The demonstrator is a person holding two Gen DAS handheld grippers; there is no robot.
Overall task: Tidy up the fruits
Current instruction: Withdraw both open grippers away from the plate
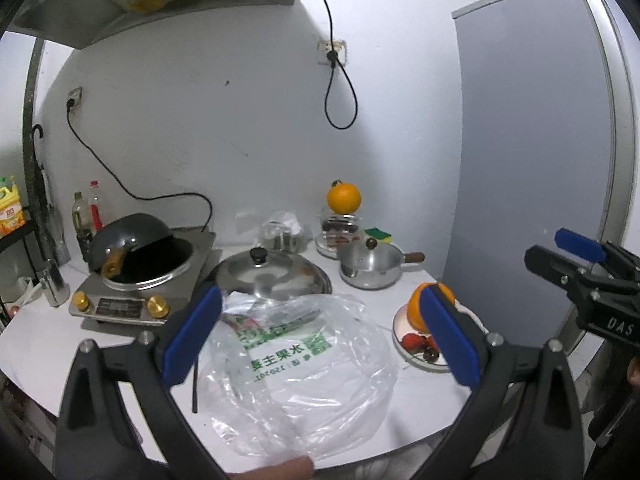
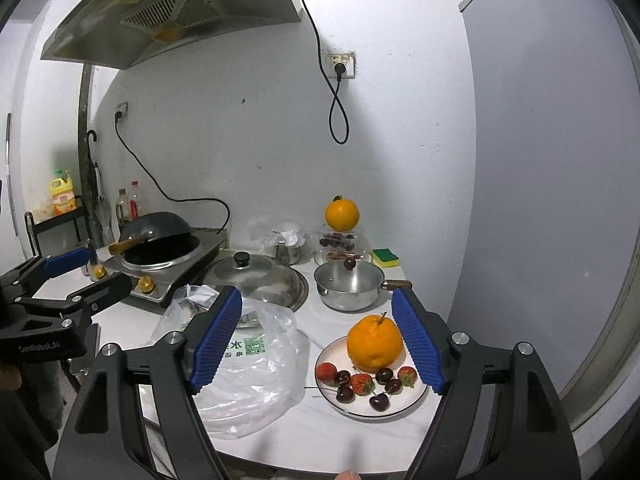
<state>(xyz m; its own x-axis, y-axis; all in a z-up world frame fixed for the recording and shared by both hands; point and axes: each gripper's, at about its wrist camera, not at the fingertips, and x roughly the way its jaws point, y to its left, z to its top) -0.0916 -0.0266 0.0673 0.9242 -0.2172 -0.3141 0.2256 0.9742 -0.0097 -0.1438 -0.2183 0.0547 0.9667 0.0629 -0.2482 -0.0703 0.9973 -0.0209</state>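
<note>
Orange and red fruit sits on a white plate (image 2: 404,406) at the near right of the white desk (image 2: 304,432): a large orange (image 2: 374,344) at the back of the plate, strawberries (image 2: 362,384) and dark cherries (image 2: 379,402) in front of it. In the right wrist view the right gripper (image 2: 316,344) hangs above the desk with its blue ribbed fingers (image 2: 218,340) standing wide apart and nothing between the pads. The plate shows between them, toward the right finger, which overlaps the plate's edge and stands just beside the orange in this view; no pad touches any fruit.

The left gripper (image 1: 320,336) has its smooth blue fingers (image 1: 192,336) spread apart as well, gripping nothing. Between them and below, a crumpled clear plastic bag (image 1: 304,380) with green print lies on the desk, left of the plate. From the left wrist view, the right-hand finger covers part of the orange and the plate.

A second orange (image 2: 342,214) rests on top of a clear container (image 2: 338,242) of dark fruit at the back of the desk, by the wall, well apart from both grippers. In front of it stands a small steel saucepan (image 2: 348,284), with a glass lid (image 2: 256,276) to its left and a dark wok (image 2: 158,240) on a cooker (image 2: 176,276) farther left. A yellow and green sponge (image 2: 385,258) lies right of the container.
</note>
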